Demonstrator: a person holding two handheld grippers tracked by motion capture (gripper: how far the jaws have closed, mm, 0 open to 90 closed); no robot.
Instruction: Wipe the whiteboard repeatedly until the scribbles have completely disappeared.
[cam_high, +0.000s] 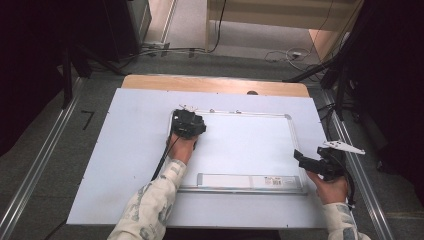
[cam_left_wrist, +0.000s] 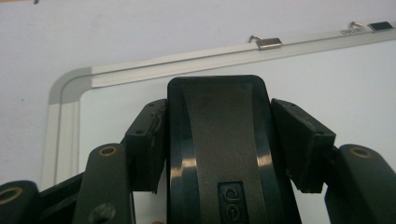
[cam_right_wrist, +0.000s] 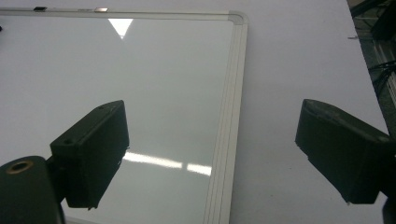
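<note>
Wiping near the whiteboard's far-left corner: left tool is clamped on a black eraser, pads squeezing both its sides, eraser face down on the board. Risks as I see them: the frame edge and the hanger clip sit just beyond the eraser, so a long stroke could catch the rim and twist the eraser out of the grip; pressing hard could also slide the board on the table, since nothing pins it. Right tool hangs wide open, holding nothing, over the board's right edge, near but not touching it. Eraser sits centred between the left jaws, sticking out past the pads toward the corner.
</note>
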